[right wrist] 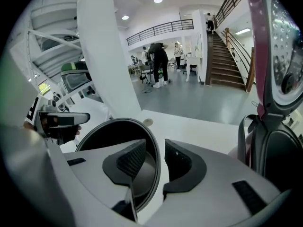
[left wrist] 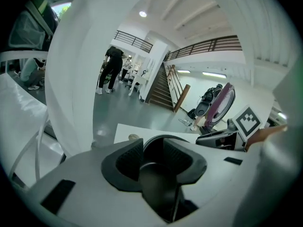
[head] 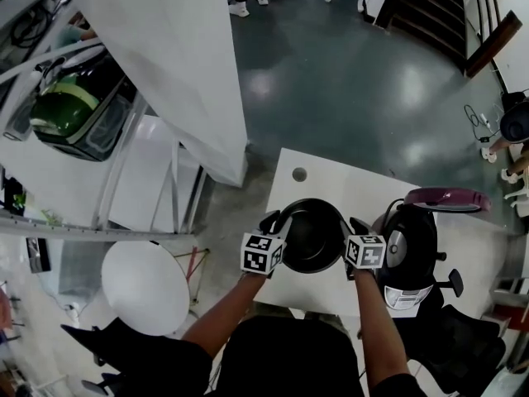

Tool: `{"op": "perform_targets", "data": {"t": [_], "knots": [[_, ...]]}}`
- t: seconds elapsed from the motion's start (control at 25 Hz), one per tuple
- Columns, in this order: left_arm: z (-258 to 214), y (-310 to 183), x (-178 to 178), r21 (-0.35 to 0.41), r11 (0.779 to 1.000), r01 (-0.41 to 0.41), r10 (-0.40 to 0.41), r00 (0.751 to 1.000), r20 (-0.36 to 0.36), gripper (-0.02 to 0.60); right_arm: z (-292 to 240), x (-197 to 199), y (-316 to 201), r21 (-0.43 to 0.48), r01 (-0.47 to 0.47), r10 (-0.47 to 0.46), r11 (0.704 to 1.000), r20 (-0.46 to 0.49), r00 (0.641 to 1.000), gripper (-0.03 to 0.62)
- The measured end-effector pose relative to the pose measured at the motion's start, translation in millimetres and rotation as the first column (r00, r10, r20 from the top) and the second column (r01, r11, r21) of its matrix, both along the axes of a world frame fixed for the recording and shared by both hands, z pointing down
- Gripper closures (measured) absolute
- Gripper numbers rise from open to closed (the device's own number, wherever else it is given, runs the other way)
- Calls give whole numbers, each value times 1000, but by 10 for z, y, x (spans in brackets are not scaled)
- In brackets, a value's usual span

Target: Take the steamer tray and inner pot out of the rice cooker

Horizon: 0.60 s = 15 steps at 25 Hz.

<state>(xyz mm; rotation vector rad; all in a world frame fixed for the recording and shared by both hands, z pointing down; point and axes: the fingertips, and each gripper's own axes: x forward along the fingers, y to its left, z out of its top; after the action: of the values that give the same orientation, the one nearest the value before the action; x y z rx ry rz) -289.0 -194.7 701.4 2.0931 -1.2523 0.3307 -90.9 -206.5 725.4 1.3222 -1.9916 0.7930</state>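
On your left gripper (left wrist: 154,148) the fingers (left wrist: 129,159) stand apart. The dark rim of the inner pot (head: 312,236) runs between them and neither pad presses on it. On your right gripper (right wrist: 155,156) the fingers (right wrist: 131,158) are parted the same way. They straddle the opposite rim, one pad inside the bowl and one outside, without clamping it.

The pot sits on the white desk (head: 324,182) near its front edge, squarely between your two hands. Just beside it on the right stands the black rice cooker (head: 411,251) with its maroon lid (head: 450,197) raised. The cooker's body is close against your right gripper, so that side is tight. A round cable hole (head: 299,174) marks the desk near its far left corner, well apart from the pot.

To your left a broad white pillar (head: 169,64) rises close to the desk's left edge. A white round stool (head: 145,288) stands below it, and beyond that a metal rack (head: 91,139). The floor (head: 355,81) is glossy grey-green. A dark staircase (head: 430,7) climbs at the far right, and people (right wrist: 158,63) stand in the hall beyond.
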Motion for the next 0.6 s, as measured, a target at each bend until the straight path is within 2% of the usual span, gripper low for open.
{"op": "perform_targets", "data": {"t": [0.12, 0.36, 0.44, 0.6], "knots": [[-333, 141, 81, 57, 998, -8, 10, 1000, -27, 468, -285, -17, 164, 39, 13, -14, 999, 36, 999, 482], [-1141, 764, 321, 188, 982, -14, 33, 995, -98, 546, -1098, 66, 793, 183, -9, -26, 983, 188, 982, 544], [-1340, 1017, 432, 227, 974, -21, 45, 994, -102, 563, -1327, 110, 1051, 225, 8, -60, 974, 228, 972, 576], [-1580, 1528, 694, 276, 961, 11, 18, 995, -103, 571, -1682, 260, 1624, 290, 63, -145, 955, 270, 952, 589]]}}
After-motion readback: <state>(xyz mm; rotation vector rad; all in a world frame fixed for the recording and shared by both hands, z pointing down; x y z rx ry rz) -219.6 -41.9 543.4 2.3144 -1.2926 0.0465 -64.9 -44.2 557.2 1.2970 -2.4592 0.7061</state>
